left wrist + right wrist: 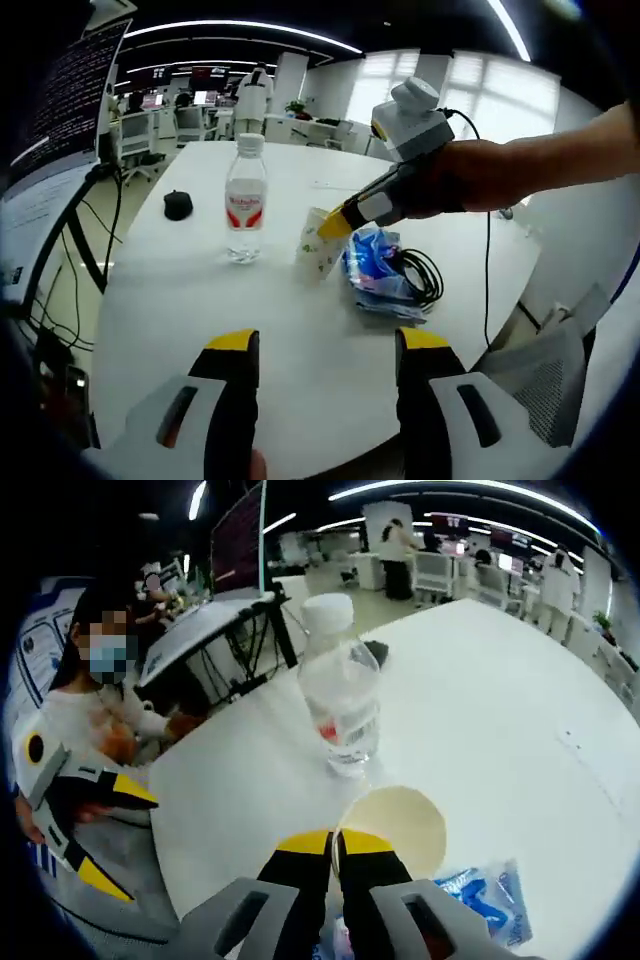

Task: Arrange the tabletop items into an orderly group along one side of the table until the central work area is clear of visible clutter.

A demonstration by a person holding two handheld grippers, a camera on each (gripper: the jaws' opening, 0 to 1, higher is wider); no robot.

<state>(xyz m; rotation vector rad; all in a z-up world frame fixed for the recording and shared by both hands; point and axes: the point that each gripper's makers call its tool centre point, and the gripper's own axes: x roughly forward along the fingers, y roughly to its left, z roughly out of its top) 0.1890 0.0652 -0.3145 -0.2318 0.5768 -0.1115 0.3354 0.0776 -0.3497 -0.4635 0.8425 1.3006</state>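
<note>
A white paper cup (316, 243) with green print stands slightly tilted on the round white table (300, 330), right of a clear water bottle (245, 200). My right gripper (336, 222) comes in from the right, shut on the cup's rim. In the right gripper view its yellow-tipped jaws (336, 844) pinch the near rim of the cup (405, 825), with the bottle (340, 700) just beyond. My left gripper (328, 345) is open over the table's near edge, holding nothing. It also appears, open, at the left of the right gripper view (115, 835).
A blue plastic packet (372, 265) and a coiled black cable (420, 275) lie right of the cup. A black mouse (178, 205) sits left of the bottle. A monitor on a stand (70, 110) is at the far left. A seated person (90, 720) is beside the table.
</note>
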